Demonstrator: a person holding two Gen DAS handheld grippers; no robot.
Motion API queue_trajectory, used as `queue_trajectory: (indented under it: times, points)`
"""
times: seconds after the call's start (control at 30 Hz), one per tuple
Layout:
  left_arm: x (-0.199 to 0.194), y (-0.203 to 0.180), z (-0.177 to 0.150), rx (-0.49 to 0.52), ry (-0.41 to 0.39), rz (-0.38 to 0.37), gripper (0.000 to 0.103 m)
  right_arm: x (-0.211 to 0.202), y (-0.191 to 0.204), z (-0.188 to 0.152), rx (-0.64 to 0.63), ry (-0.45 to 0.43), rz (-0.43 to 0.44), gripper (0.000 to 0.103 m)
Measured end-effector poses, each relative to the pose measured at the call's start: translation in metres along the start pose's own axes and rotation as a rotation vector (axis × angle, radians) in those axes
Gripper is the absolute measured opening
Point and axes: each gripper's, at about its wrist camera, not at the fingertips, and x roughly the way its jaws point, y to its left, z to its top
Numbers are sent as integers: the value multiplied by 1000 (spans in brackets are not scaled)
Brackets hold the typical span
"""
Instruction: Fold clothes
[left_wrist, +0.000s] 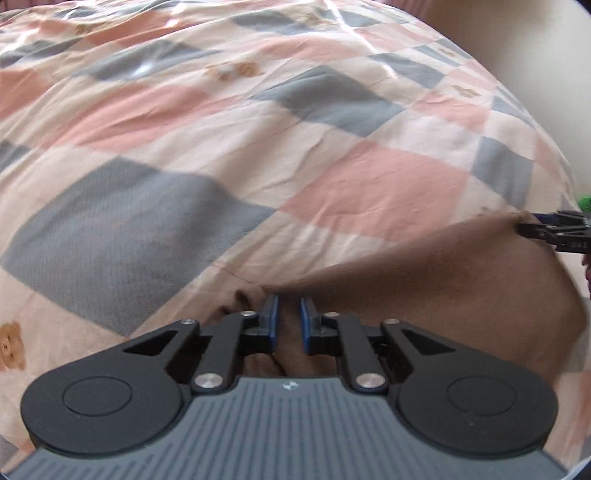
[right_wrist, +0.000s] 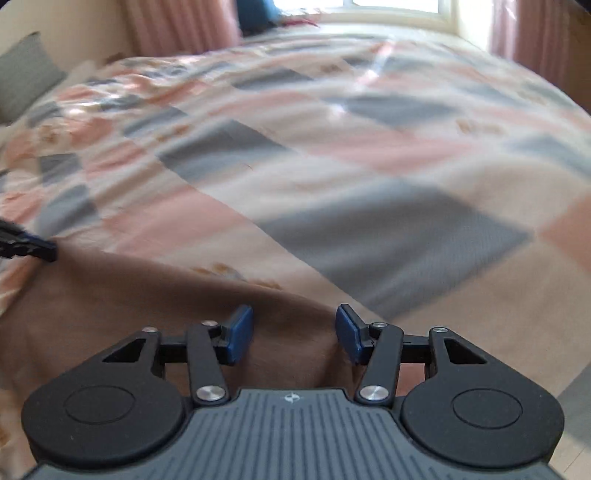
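Pinching brown garment (left_wrist: 424, 280) (left claw (left_wrist: 289, 314)), checked bedspread (left_wrist: 258, 147)

A wide bed (right_wrist: 369, 192) under a wrinkled cover (left_wrist: 258, 155) checked in pink, grey and cream with small bear prints runs back to a bright window (right_wrist: 391, 5) flanked by pink curtains (right_wrist: 177, 26), daylight glinting across the fabric.

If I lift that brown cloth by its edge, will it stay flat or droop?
Probably droop: the brown cloth lies creased and bunched near the left gripper. It looks thin, so likely light. It may drag on the wrinkled bedspread rather than slide.
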Motion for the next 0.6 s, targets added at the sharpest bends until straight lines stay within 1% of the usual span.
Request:
queue_trajectory:
  times: [0.07,0.1,0.13,0.17,0.2,0.27,0.33,0.37,0.43,0.5,0.57,0.6]
  points:
    - [-18,2,-3,-40,-61,47,9,-9,-14,-2,119,-29,-2,54]
    - [-30,3,-5,-59,-92,70,9,-22,-16,-3,144,-57,-20,54]
    - [-43,2,-8,-76,-114,85,12,-36,-14,-4,152,-85,-41,53]
    - [-56,1,-11,-93,-137,101,12,-50,-11,-5,157,-111,-60,53]
    - [-68,-1,-14,-107,-157,100,12,-64,-7,-8,171,-130,-60,53]
    - [-90,-17,-28,-102,-177,37,12,-89,3,-19,195,-159,-40,53]
    - [-100,-42,-47,-50,-167,3,13,-104,18,-35,190,-164,-19,53]
    - [-96,-54,-57,-18,-146,6,15,-108,25,-44,186,-159,-9,53]
    - [-77,-67,-80,4,-91,32,17,-99,33,-62,194,-113,-4,53]
    - [-55,-67,-97,-22,-39,69,16,-82,30,-81,234,-64,-19,52]
    - [-55,-71,-95,-27,-47,105,16,-72,17,-91,329,-38,10,53]
    - [-60,-75,-92,-20,-59,126,16,-74,11,-93,372,-47,37,53]
